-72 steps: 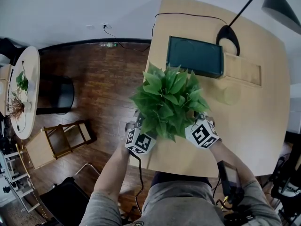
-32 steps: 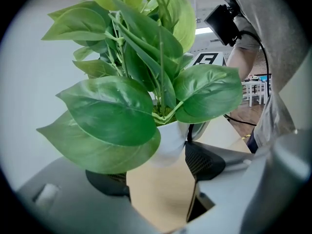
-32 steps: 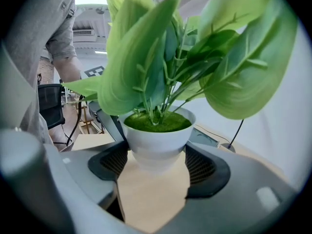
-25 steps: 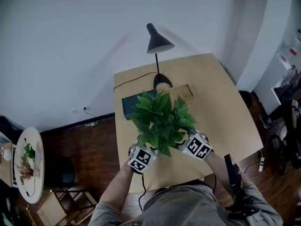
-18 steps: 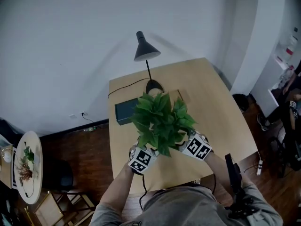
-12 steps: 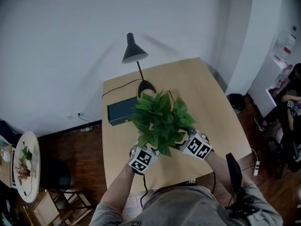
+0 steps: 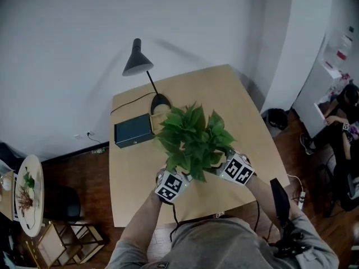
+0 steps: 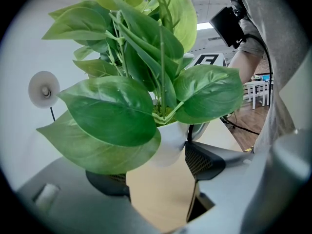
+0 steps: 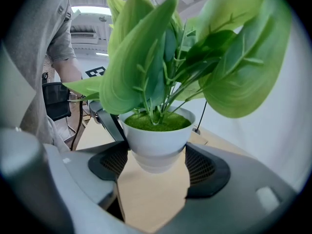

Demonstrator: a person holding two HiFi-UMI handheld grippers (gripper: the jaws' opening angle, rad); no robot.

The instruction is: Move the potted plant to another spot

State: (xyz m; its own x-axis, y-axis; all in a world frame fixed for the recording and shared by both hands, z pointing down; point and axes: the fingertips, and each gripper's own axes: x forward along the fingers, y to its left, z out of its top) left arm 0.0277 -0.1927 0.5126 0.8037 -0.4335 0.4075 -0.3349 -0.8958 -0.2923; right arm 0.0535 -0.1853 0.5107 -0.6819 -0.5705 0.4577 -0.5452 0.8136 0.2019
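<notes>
Both arms are out in front, left forearm (image 7: 139, 220) and right forearm (image 7: 259, 185) angling in toward each other. The left hand-held gripper (image 8: 157, 173) has its jaws either side of the white pot (image 9: 157, 139). One pad is pressed on it, the other's half under a leaf (image 8: 97, 152). The right hand-held gripper (image 9: 157, 168) clamps the same pot from the opposite side, both pads snug against it. In the head view the marker cubes (image 7: 170, 186) face up.

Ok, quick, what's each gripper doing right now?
Left gripper: closed on the plant pot.
Right gripper: closed on the same plant pot, from the other side.
</notes>
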